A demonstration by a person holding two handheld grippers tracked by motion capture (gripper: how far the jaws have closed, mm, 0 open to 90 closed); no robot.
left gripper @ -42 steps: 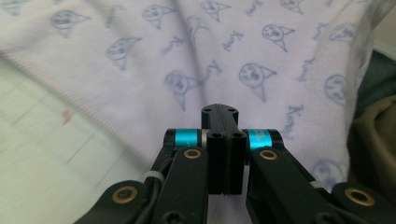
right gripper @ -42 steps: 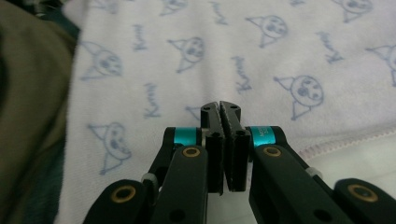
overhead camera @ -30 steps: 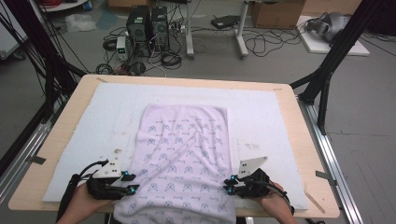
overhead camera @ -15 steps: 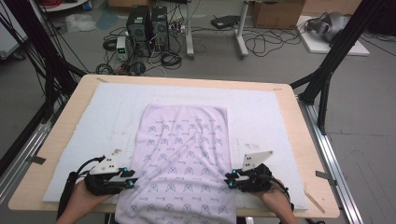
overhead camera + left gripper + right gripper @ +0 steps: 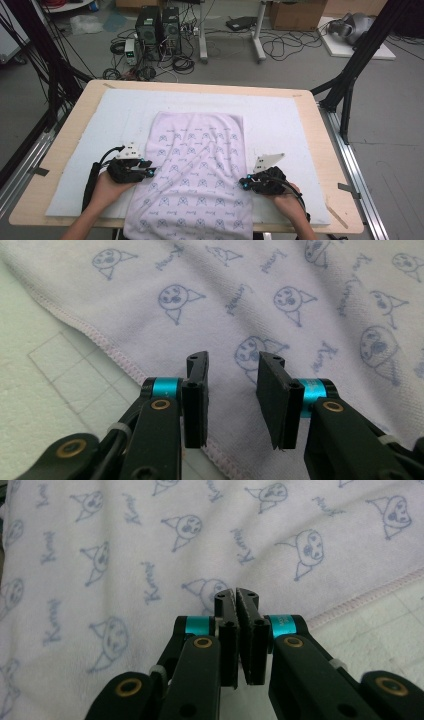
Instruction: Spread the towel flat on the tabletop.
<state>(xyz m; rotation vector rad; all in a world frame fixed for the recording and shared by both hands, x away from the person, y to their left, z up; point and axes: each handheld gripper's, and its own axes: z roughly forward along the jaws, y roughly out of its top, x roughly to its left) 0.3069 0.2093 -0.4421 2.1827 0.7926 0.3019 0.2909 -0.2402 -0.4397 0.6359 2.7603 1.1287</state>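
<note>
A pale lilac towel (image 5: 200,150) printed with small blue cartoon faces lies spread lengthwise on a white foam mat (image 5: 280,120). Its near end hangs over the table's front edge. My left gripper (image 5: 152,171) sits at the towel's left hem, held in a hand. In the left gripper view this gripper (image 5: 232,362) is open, its jaws over the towel (image 5: 300,290) just inside the stitched hem, with nothing between them. My right gripper (image 5: 243,184) is at the towel's right hem. In the right gripper view it (image 5: 236,594) is shut, its jaws pressed together over the towel (image 5: 125,545).
The mat rests on a wooden table (image 5: 70,135). Bare mat (image 5: 50,365) lies outside the left hem, and more (image 5: 390,630) beside the right hem. Black frame struts (image 5: 345,85) rise at the table's sides. Computer towers (image 5: 160,25) and cables sit on the floor beyond.
Both grippers have moved away from the person along the towel's sides, the left one farther and inward onto the hem. The towel lies as before.
</note>
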